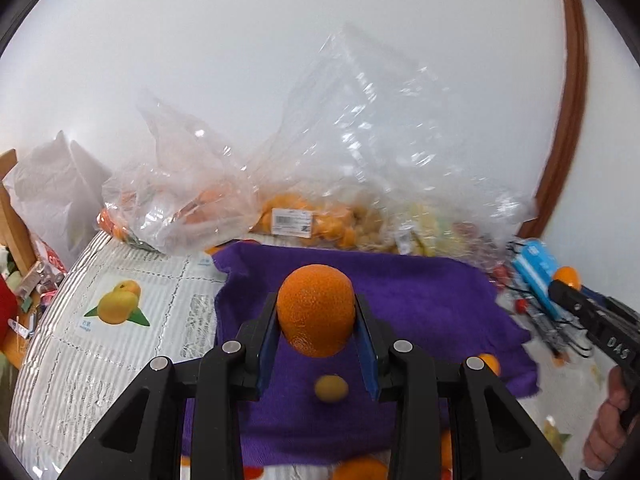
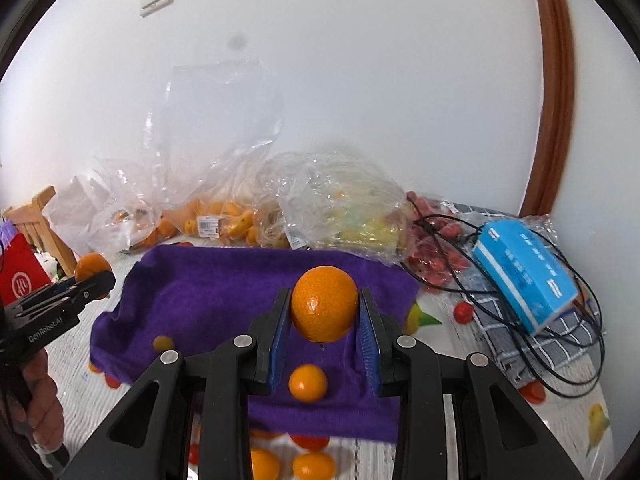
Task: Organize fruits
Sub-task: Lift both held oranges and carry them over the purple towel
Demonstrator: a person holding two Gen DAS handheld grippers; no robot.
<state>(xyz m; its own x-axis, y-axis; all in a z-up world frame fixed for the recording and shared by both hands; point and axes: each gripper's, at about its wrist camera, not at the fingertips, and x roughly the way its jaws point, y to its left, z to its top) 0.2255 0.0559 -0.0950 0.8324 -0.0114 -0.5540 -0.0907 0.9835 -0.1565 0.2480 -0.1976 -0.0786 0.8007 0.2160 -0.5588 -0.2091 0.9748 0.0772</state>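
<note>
My left gripper (image 1: 316, 312) is shut on an orange (image 1: 316, 308), held above a purple cloth (image 1: 420, 300). A small yellow-green fruit (image 1: 331, 388) lies on the cloth below it. My right gripper (image 2: 324, 308) is shut on another orange (image 2: 324, 302) above the same cloth (image 2: 208, 280), with a small orange (image 2: 308, 382) and a small greenish fruit (image 2: 163, 343) on the cloth. The left gripper (image 2: 94, 274) with its orange shows at the left of the right wrist view. The right gripper (image 1: 568, 282) shows at the right of the left wrist view.
Clear plastic bags of oranges (image 1: 304, 216) and mixed fruit (image 2: 352, 216) lie behind the cloth by the white wall. A blue box (image 2: 524, 268) with black cables (image 2: 460, 276) sits at right. Loose oranges (image 2: 314, 466) and small red fruits (image 2: 464, 312) lie on the fruit-print tablecloth (image 1: 120, 300).
</note>
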